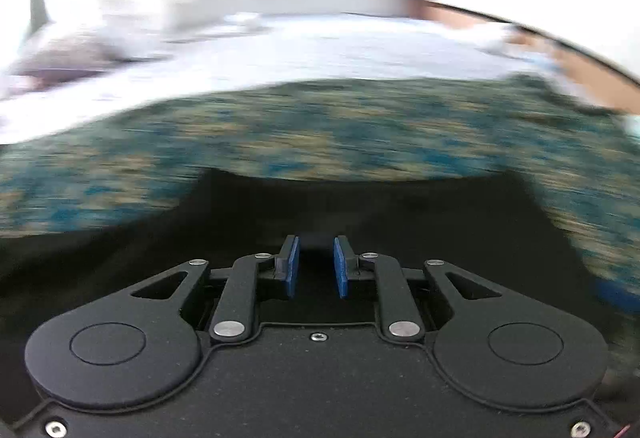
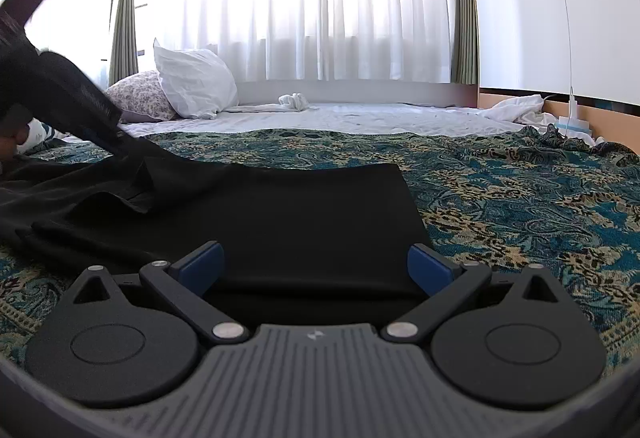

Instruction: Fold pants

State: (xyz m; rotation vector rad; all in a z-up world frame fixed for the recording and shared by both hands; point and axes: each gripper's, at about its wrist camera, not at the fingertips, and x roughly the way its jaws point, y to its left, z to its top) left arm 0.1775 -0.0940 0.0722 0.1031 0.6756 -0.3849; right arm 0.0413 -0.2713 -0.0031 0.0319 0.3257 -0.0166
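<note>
Bed [image 2: 400, 117] with patterned cover [image 2: 520, 197]; black pants [image 2: 300, 205] flat on the cover near its front edge. Right gripper [image 2: 316, 268] spread wide over them. Left gripper [image 1: 316, 268] narrowed, likely pinching pants fabric; view blurred.

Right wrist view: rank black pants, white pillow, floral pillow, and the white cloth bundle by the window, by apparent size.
1. black pants, though nearest the camera, so inflated
2. white pillow
3. floral pillow, partly hidden behind the white one, so true size unsure
4. white cloth bundle
</note>
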